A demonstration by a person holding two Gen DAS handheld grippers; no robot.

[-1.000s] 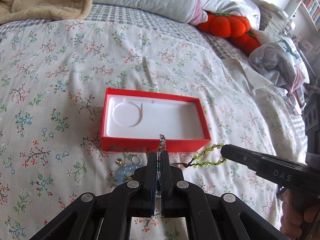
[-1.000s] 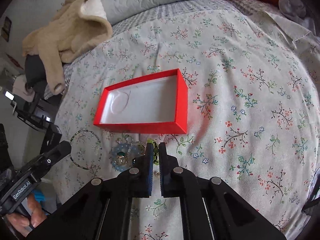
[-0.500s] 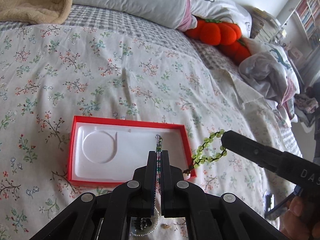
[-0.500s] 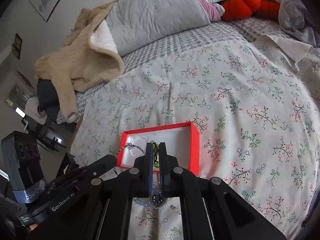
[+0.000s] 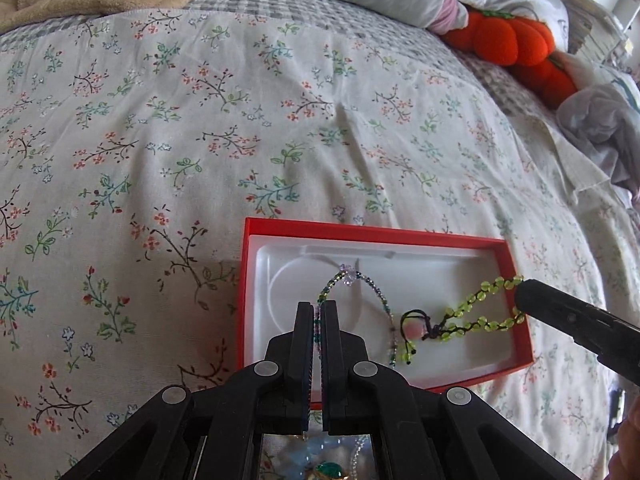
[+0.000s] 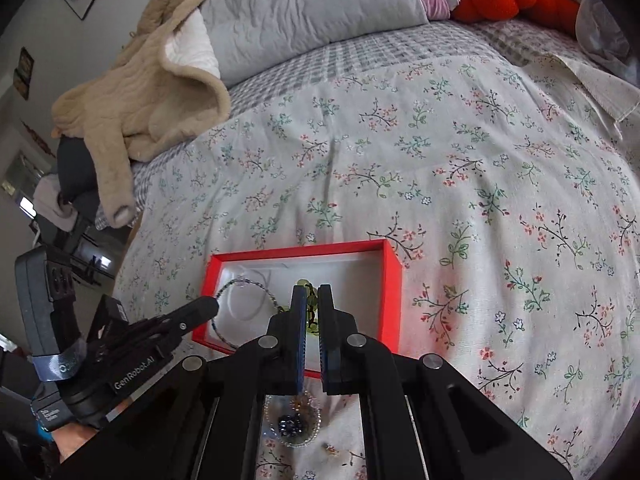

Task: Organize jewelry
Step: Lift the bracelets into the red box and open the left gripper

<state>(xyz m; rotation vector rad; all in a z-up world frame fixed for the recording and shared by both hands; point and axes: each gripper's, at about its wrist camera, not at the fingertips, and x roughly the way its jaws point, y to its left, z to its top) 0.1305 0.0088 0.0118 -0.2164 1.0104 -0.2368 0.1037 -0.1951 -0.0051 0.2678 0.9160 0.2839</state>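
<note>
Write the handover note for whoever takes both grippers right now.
Left gripper: shut on the multicolour beaded bracelet, its loop hanging over the red box.
Right gripper: shut on the green beaded bracelet, also over the box's white tray.
Done: both bracelets carried to the box; neither released.
Left: open both grippers to drop them in, then fetch the remaining jewelry lying on the floral bedspread in front of the box.

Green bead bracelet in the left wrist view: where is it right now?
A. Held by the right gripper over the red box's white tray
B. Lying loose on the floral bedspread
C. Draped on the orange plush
A: the right gripper pinches the green bead bracelet, which hangs over the red box.
</note>
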